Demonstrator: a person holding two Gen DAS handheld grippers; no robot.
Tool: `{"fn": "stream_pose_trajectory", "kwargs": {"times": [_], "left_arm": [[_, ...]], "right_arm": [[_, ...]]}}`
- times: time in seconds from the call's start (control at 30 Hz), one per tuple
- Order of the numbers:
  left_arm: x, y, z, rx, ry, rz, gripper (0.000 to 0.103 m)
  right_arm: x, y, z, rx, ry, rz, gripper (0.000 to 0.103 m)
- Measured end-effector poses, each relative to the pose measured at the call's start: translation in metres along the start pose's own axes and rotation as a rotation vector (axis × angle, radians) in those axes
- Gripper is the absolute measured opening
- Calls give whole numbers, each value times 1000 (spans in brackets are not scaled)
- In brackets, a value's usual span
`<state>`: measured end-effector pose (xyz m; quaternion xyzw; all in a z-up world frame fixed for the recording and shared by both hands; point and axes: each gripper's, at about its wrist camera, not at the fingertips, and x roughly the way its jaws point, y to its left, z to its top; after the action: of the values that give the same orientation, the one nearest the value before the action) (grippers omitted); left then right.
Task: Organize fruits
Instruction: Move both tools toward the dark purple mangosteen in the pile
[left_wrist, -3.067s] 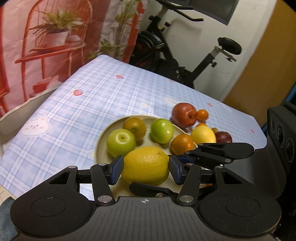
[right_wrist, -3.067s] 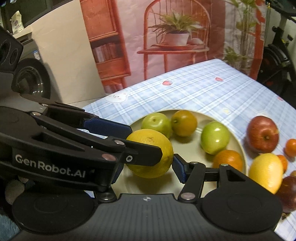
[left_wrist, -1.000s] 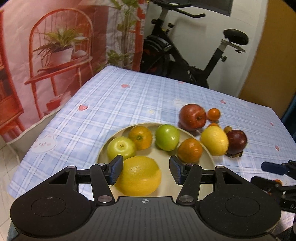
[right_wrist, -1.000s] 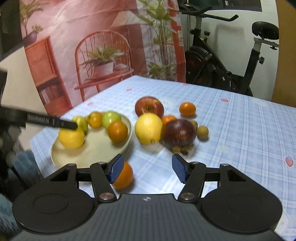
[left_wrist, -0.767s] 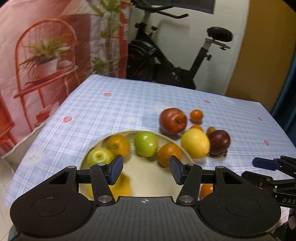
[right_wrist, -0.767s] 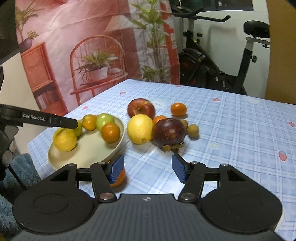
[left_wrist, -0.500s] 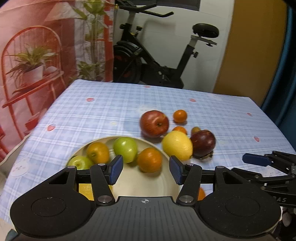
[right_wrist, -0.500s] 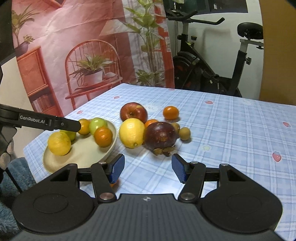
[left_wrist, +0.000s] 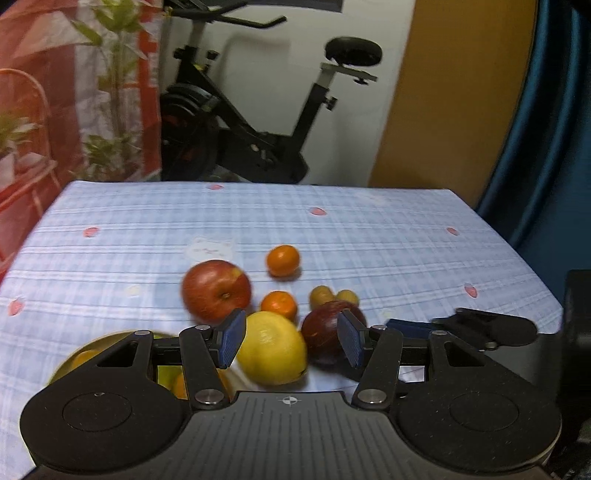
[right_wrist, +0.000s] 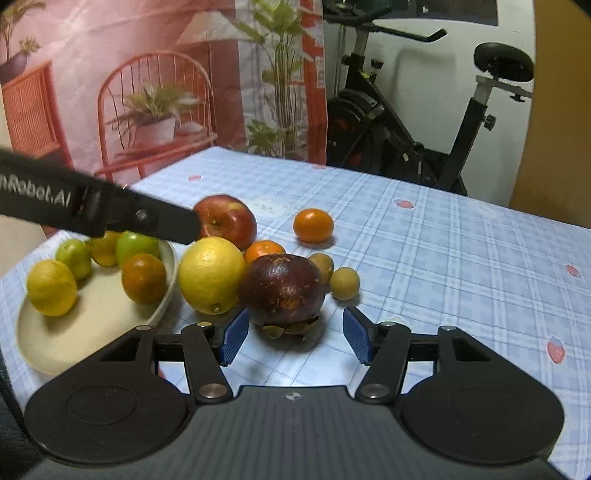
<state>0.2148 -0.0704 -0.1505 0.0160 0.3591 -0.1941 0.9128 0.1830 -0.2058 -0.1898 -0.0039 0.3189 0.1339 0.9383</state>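
In the left wrist view my left gripper (left_wrist: 290, 341) is open above the loose fruit, with a yellow lemon (left_wrist: 271, 352) and a dark mangosteen (left_wrist: 327, 338) beyond its pads, untouched. A red apple (left_wrist: 216, 290) and two tangerines (left_wrist: 282, 260) lie further back. My right gripper (right_wrist: 295, 336) is open, just short of the mangosteen (right_wrist: 282, 290), with the lemon (right_wrist: 210, 275) to its left. The cream plate (right_wrist: 92, 321) at left holds another lemon (right_wrist: 51, 288), two green fruits (right_wrist: 136, 245) and an orange (right_wrist: 144, 277).
One black finger of the left gripper (right_wrist: 103, 210) crosses above the plate. Two small brown fruits (right_wrist: 344, 282) sit right of the mangosteen. The checked tablecloth (right_wrist: 461, 258) stretches bare to the right. An exercise bike (right_wrist: 424, 122) stands behind the table.
My left gripper released the big lemon onto the plate and swung right, from over the plate to over the loose fruit. My right gripper moved closer to the mangosteen.
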Motion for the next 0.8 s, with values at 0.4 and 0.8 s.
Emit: {"fn": "stream_pose_trajectory", "kwargs": {"times": [0.4, 0.8], "left_arm": [[47, -13, 3, 17, 77, -123, 57], [55, -11, 0, 5, 148, -178, 45]], "right_arm": [[35, 1, 8, -23, 31, 35, 63], [23, -10, 4, 53, 53, 59, 62]]}}
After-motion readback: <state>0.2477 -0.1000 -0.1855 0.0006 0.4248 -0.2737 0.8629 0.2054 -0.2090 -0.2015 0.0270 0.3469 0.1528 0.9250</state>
